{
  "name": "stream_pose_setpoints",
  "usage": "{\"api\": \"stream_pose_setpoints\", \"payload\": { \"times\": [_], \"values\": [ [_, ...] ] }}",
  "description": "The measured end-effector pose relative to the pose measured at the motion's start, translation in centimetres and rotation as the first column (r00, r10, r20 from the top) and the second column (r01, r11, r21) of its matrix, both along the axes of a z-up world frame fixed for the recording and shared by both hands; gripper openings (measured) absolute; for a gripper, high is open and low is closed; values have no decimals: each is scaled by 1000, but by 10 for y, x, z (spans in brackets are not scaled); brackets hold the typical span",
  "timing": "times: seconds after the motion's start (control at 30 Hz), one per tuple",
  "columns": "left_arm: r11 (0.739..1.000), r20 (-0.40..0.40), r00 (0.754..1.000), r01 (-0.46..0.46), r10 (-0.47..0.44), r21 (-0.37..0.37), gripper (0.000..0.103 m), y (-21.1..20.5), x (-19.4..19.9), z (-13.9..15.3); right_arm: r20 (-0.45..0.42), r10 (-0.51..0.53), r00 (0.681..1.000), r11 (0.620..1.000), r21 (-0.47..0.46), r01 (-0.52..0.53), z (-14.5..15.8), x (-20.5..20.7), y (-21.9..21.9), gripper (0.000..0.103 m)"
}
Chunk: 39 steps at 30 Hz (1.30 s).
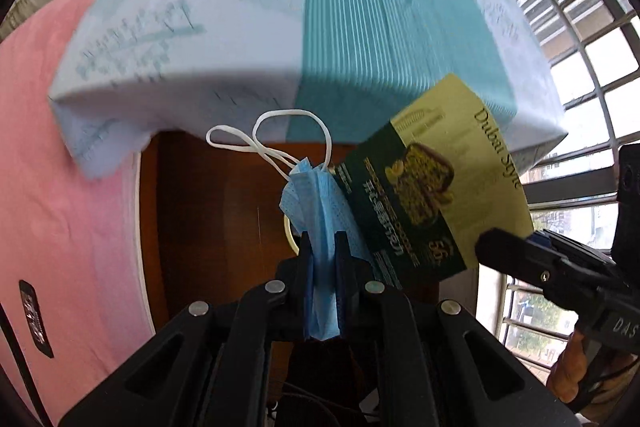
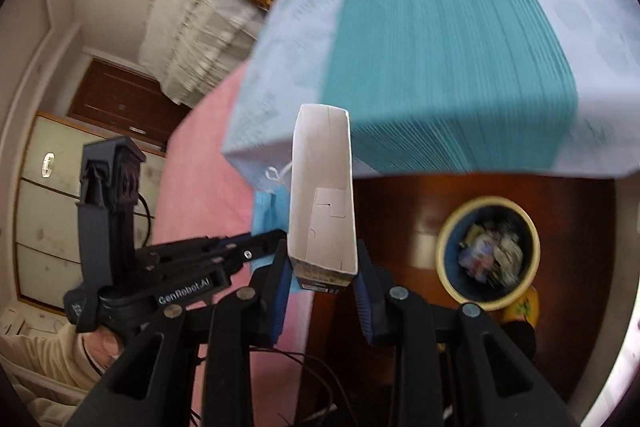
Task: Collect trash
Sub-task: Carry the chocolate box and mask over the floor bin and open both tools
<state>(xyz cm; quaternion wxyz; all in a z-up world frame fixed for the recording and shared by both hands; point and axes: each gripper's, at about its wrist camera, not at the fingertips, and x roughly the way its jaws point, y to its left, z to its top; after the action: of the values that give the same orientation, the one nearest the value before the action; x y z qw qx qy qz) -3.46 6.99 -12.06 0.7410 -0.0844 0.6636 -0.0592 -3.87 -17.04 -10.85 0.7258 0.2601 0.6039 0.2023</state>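
My left gripper [image 1: 323,241] is shut on a crumpled blue face mask [image 1: 316,203] whose white ear loops [image 1: 272,135] stick out ahead. My right gripper [image 2: 322,259] is shut on an empty green and yellow snack box [image 2: 323,195], its open white inside facing the right wrist camera. The same box [image 1: 440,183] shows its printed face in the left wrist view, held by the right gripper [image 1: 492,243] coming in from the right. The left gripper [image 2: 276,239] with the mask [image 2: 270,211] sits just left of the box. A yellow-rimmed trash bin [image 2: 488,251] with rubbish inside stands on the floor at lower right.
A pale blue and teal mat [image 1: 312,15] overhangs the edge of a pink bed [image 1: 60,187] above the dark wooden floor [image 1: 216,211]. A barred window [image 1: 580,39] lies to the right. Cabinets and a door [image 2: 116,95] stand at the far left. A person's sleeve [image 2: 52,363] is at lower left.
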Motion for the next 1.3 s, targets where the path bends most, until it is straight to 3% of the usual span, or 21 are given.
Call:
{"api": "stream_pose_setpoints", "payload": {
  "times": [0.3, 0.63, 0.73, 0.83, 0.9, 1.0, 1.07, 1.3],
  "values": [
    [998, -70, 996, 50, -48, 30, 7, -44, 7, -85, -96, -36, 995, 991, -129, 24, -63, -23, -33, 29],
    [990, -59, 992, 115, -110, 88, 7, -90, 23, -174, -134, -85, 987, 973, -226, 53, -156, -22, -55, 29],
    [985, -50, 991, 131, -126, 115, 17, -100, 25, -200, -149, -105, 983, 967, -246, 66, -190, -20, -59, 30],
    [981, -43, 990, 136, -131, 137, 33, -104, 28, -222, -159, -113, 981, 968, -239, 73, -214, -20, -61, 31],
    [974, -40, 991, 131, -125, 184, 55, -105, 27, -232, -175, -103, 979, 972, -226, 62, -230, -18, -62, 34],
    [974, -48, 994, 108, -100, 201, 74, -102, 30, -245, -170, -111, 979, 968, -240, 68, -243, -18, -66, 41],
    [975, -48, 995, 90, -82, 203, 78, -94, 29, -247, -164, -128, 978, 964, -252, 84, -244, -19, -64, 54],
    [975, -36, 998, 58, -52, 215, 78, -77, 19, -229, -135, -149, 980, 949, -298, 103, -234, -21, -69, 55]
  ]
}}
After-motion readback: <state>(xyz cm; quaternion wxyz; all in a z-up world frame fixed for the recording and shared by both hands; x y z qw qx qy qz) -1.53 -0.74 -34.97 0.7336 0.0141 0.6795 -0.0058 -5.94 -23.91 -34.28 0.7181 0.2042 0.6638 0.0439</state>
